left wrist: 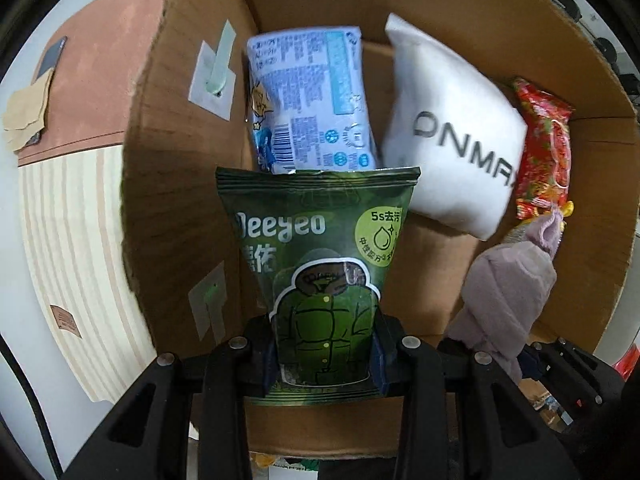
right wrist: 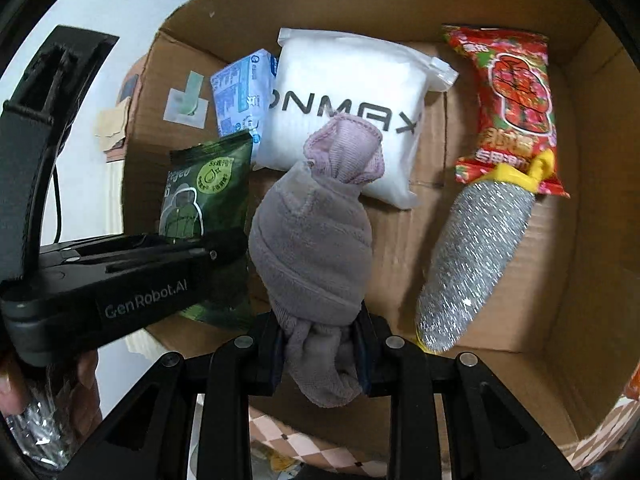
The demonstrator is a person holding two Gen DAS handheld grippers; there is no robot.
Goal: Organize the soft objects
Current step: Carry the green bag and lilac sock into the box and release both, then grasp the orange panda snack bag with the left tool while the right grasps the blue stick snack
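Observation:
My left gripper [left wrist: 325,354] is shut on a green Deeyeo wipes pack [left wrist: 320,256] and holds it upright over the left side of the cardboard box [left wrist: 500,4]. My right gripper [right wrist: 322,346] is shut on a rolled mauve towel [right wrist: 314,232] and holds it above the box floor; the towel also shows in the left wrist view [left wrist: 508,292]. In the box lie a blue tissue pack [left wrist: 308,100], a white ONMAX pouch [right wrist: 344,108], a red snack bag [right wrist: 512,100] and a silver scrubber with a yellow handle [right wrist: 476,256].
The box walls [right wrist: 592,200] rise on all sides. Outside its left wall is a pink and striped surface [left wrist: 72,200] with paper scraps. The left gripper's body [right wrist: 120,280] crosses the right wrist view at the left.

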